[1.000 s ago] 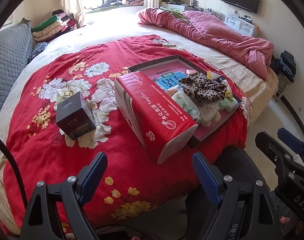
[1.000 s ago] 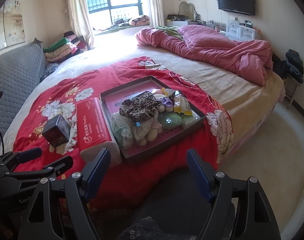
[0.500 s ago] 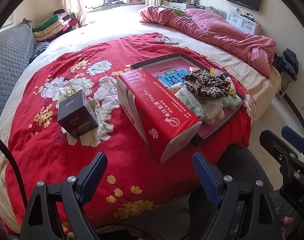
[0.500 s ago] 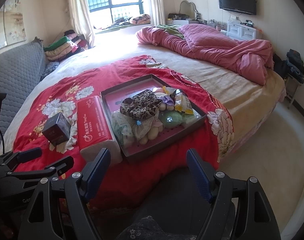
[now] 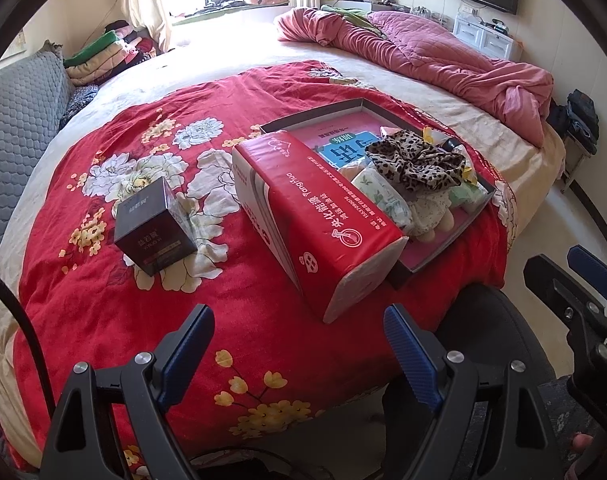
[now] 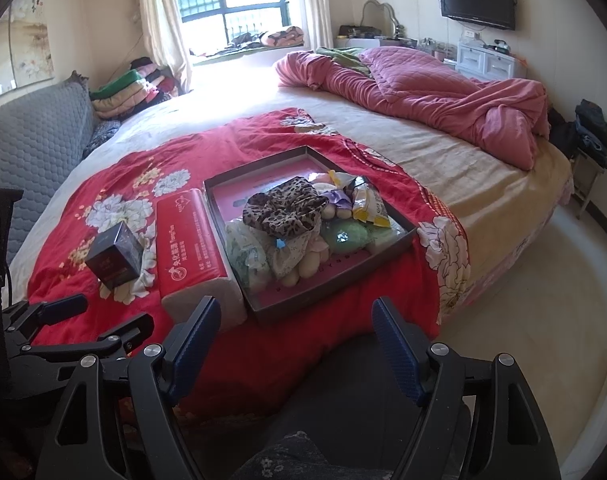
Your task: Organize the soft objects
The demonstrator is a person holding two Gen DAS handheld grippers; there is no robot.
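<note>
Right wrist view: soft items (image 6: 287, 232) are lying heaped in a shallow tray (image 6: 343, 276) on the bed, gathered together; both grippers' fingers (image 6: 195, 332) are hanging spread, holding nothing.

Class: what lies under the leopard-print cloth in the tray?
The leopard-print cloth tops a pile in the tray: pale floral fabric and a floral-clothed cream soft toy show beneath. Anything directly underneath is covered.

Wall TV (image 6: 478, 1), barred window (image 6: 231, 4), grey sofa (image 6: 31, 148).
</note>
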